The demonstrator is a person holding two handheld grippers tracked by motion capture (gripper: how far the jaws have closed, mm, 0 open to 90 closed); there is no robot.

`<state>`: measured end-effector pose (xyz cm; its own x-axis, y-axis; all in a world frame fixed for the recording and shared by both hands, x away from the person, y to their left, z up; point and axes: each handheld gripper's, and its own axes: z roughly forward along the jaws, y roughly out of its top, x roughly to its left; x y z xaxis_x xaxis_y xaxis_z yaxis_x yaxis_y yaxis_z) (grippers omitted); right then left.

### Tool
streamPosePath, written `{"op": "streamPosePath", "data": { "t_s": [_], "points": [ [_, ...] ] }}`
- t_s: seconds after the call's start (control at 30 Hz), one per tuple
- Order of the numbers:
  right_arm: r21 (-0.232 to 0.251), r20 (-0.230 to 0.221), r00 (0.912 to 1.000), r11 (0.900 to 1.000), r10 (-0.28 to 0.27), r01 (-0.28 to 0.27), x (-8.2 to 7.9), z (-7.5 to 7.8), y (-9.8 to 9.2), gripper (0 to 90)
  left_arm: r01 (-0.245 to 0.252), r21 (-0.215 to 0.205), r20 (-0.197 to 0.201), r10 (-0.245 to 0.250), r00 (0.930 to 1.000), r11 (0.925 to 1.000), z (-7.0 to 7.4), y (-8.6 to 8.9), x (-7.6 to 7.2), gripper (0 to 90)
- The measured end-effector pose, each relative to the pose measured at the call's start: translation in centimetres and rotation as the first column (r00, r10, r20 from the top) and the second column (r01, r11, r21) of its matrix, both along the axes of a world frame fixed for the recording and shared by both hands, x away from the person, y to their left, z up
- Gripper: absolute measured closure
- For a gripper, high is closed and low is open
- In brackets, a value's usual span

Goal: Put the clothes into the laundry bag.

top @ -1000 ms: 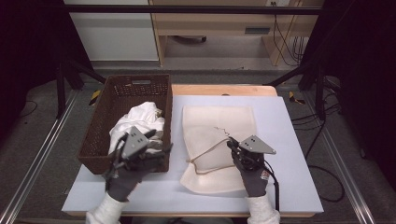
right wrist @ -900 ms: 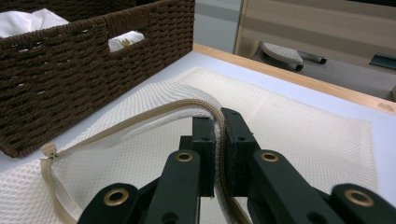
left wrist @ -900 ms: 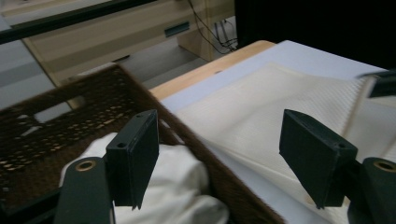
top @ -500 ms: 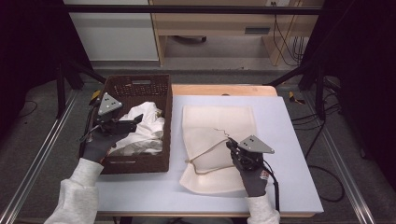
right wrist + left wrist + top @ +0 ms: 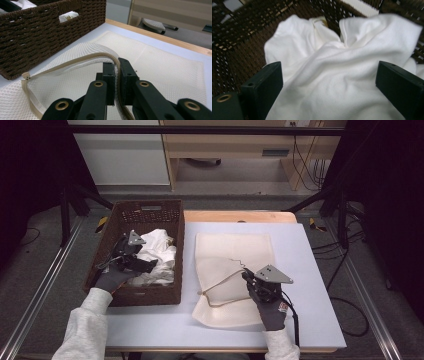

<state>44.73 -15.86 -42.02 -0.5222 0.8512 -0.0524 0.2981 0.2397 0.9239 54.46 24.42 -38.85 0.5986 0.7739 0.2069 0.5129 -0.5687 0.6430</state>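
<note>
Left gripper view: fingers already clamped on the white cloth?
No: the fingers stand wide apart, with the white cloth lying between them, unpinched, in the basket.

White cloth [image 5: 332, 82]: crumpled, lying in the basket, between my left claw's [image 5: 329, 82] open jaws.
Mesh bag [image 5: 235, 265]: cream, flat; zipper edge [image 5: 100, 56] pinched in my right claw [image 5: 117, 75].
</note>
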Motion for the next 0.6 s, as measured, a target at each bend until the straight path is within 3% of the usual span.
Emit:
{"op": "streamPosePath", "data": {
  "t_s": [0.13,0.27,0.43,0.6],
  "points": [
    [0.0,-0.006,1.0,1.0,0.003,-0.003,0.0,0.0,0.0,84.9,0.016,0.026,-0.103,-0.014,0.9946,0.9995,-1.4,-0.5,0.7,3.8],
    [-0.004,-0.006,1.0,1.0,0.007,-0.007,0.1,-0.1,-0.1,84.9,0.031,0.041,-0.141,-0.025,0.9897,0.9987,-2.1,-0.7,1.1,2.2],
    [-0.005,-0.015,0.9998,1.0,0.009,-0.009,0.2,-0.2,0.0,84.8,0.062,0.1,-0.203,-0.041,0.9783,0.9931,-3.1,-1.2,1.4,1.8],
    [-0.008,-0.022,0.9997,1.0,0.009,-0.009,0.3,-0.2,0.0,84.8,0.058,0.123,-0.25,-0.026,0.9678,0.9907,-3.5,-1.6,1.7,3.0]
  ]
}}
